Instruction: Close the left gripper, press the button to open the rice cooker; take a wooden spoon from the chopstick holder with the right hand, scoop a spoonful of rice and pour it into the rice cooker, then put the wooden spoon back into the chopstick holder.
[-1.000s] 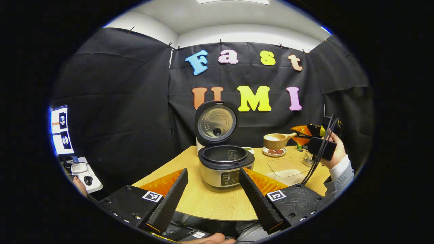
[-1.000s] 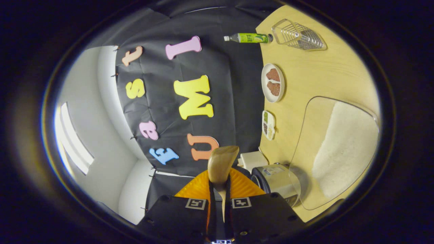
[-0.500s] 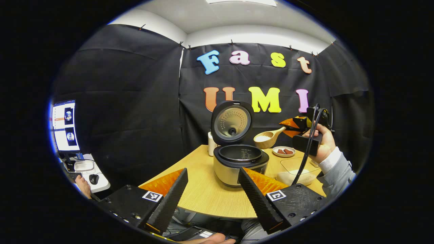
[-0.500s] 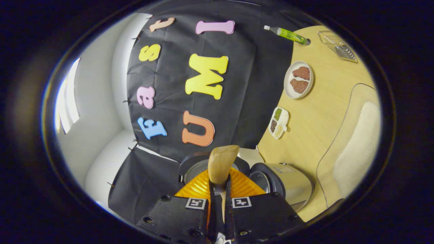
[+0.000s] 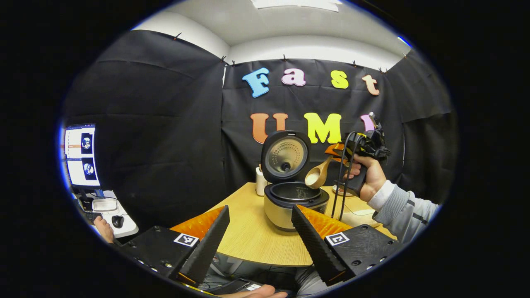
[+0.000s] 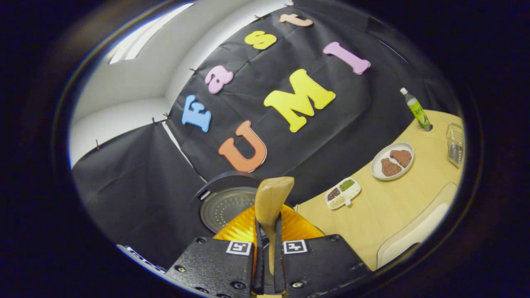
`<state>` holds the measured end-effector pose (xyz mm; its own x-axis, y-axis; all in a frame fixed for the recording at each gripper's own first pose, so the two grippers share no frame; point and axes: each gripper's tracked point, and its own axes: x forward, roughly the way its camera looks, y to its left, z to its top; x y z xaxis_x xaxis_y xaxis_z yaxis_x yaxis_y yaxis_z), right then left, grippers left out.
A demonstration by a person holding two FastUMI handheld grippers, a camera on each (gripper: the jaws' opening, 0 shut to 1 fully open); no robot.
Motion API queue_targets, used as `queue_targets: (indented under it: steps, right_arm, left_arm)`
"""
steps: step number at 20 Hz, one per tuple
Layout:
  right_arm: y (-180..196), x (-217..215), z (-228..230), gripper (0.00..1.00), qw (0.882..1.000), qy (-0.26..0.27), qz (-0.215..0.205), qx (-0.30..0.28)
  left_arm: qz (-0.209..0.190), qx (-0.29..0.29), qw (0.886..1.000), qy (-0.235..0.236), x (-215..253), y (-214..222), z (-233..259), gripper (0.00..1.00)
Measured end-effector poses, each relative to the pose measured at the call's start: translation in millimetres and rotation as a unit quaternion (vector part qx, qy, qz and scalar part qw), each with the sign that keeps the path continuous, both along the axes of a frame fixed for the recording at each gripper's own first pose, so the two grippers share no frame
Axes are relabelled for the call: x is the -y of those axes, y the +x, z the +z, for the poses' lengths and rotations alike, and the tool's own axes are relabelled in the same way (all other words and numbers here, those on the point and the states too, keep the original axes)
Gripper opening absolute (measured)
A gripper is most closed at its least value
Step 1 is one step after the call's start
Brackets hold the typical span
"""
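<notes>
Wooden spoon [image 6: 271,198] clamped in right hand-held gripper [image 6: 268,231]

The pale wooden spoon [image 5: 318,174] looks smooth and matt — its bowl holds grainy white rice. The round rice cooker [image 5: 295,203] has a brushed-metal body, a glossy dark rim and a perforated metal lid plate. The light wood-grain table [image 5: 252,236] has a satin finish — the wire chopstick holder [image 6: 454,144] is shiny metal.

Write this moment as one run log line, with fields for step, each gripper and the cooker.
step: pouring rice | right gripper: shut on wooden spoon, tipped over rice cooker | left gripper: open | lid: up
</notes>
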<state>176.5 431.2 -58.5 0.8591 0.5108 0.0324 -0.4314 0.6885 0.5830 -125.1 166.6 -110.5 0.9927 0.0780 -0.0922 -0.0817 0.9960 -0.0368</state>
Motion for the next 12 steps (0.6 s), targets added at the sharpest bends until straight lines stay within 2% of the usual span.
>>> queue_targets:
  steps: [4, 5, 9, 12]
  right_arm:
    - [3.1, -12.9, 2.1, 0.12, 0.998, -0.049, 0.000, 0.026]
    - [5.2, -15.4, 4.1, 0.14, 0.997, -0.063, -0.001, 0.038]
    - [8.4, -20.0, 4.7, 0.14, 0.989, -0.123, -0.012, 0.084]
    - [4.6, -27.4, 1.5, 0.14, 0.986, -0.135, 0.001, 0.095]
  left_arm:
    - [-0.007, 0.001, 1.000, -0.003, 8.0, -8.3, 2.7, 0.96]
    - [-0.010, 0.004, 1.000, -0.003, 11.0, -9.5, 4.7, 0.96]
    - [-0.023, 0.014, 1.000, 0.003, 21.1, -12.7, 9.9, 0.96]
    - [-0.019, 0.008, 1.000, 0.008, 18.0, -9.5, 2.6, 0.96]
